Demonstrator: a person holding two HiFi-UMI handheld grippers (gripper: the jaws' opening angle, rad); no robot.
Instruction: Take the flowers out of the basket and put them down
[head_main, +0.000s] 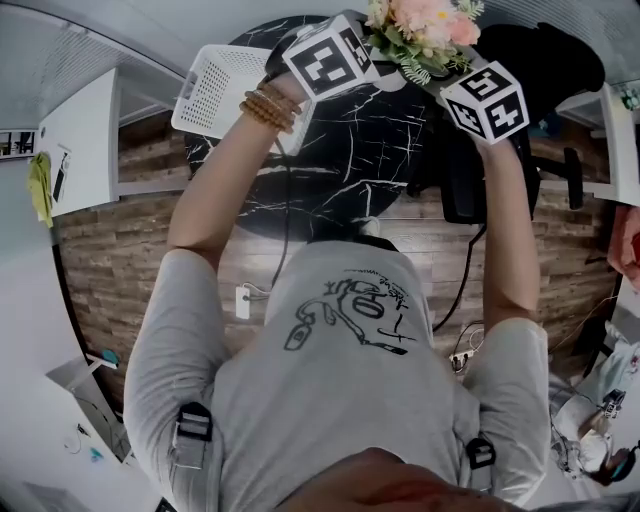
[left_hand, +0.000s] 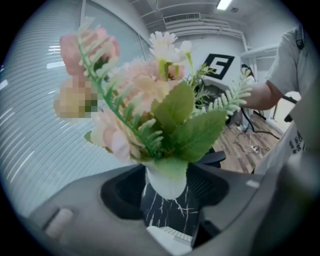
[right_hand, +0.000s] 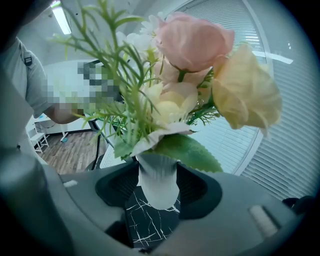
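A bouquet of pink, cream and white flowers (head_main: 425, 25) with green leaves stands in a small white ribbed vase (left_hand: 167, 182). It hangs above the round black marble table (head_main: 350, 150), at the far side. My left gripper (head_main: 375, 62) grips the vase from the left and my right gripper (head_main: 450, 80) from the right. In the left gripper view the vase sits between the black pads of my left gripper (left_hand: 167, 192). The right gripper view shows the same vase (right_hand: 157, 182) pinched by my right gripper (right_hand: 157, 192). The white slatted basket (head_main: 215, 90) lies at the table's left edge, apart from the flowers.
A black office chair (head_main: 540, 60) stands right of the table. A white desk (head_main: 80, 140) is at the left. Cables and a power strip (head_main: 243, 300) lie on the wooden floor. Window blinds (right_hand: 280, 150) are behind the flowers.
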